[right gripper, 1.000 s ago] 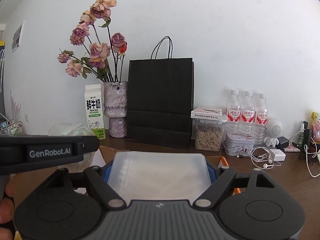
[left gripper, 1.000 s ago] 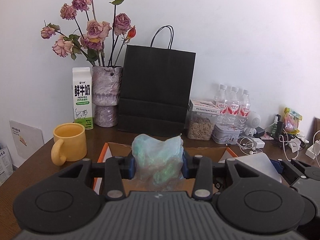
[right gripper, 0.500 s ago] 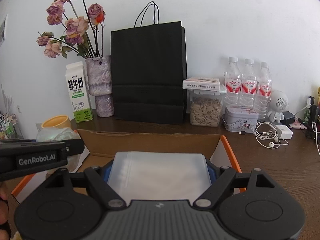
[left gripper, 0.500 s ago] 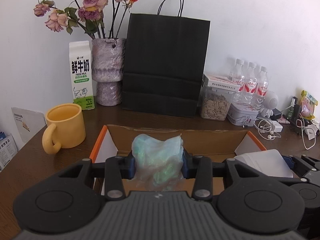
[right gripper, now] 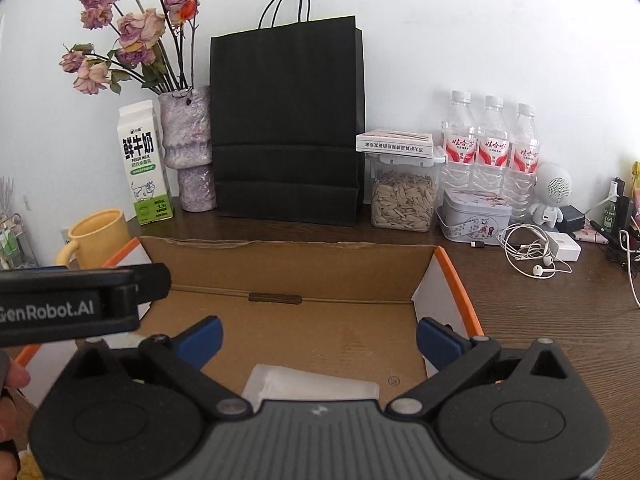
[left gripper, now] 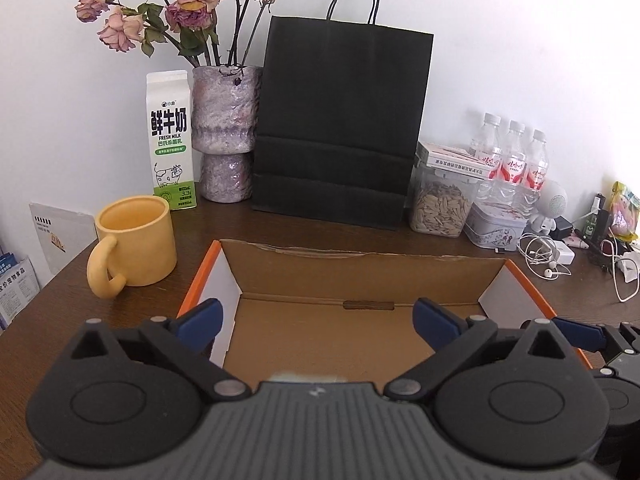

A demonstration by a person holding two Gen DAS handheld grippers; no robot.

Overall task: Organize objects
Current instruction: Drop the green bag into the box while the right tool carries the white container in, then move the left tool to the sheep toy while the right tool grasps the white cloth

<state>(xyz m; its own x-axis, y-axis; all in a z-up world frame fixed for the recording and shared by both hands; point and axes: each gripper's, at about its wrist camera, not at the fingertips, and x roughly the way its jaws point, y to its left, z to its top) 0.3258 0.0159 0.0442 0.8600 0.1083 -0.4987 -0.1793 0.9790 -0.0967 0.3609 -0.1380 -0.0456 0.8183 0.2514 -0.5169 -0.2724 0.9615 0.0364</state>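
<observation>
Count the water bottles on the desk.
3. The water bottles stand in a row against the wall, right of the seed jar: left, middle, right. All behind the tin. None seen elsewhere; the black bag could hide more.

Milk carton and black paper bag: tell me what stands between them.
The purple vase holding dried roses stands between the milk carton and the black paper bag, touching or nearly touching both. Both wrist views show this.

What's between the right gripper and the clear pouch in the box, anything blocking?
Nothing visible. The right gripper is open above the cardboard box, and the clear pouch lies on the box floor just below it. The left gripper is off to the side.
</observation>
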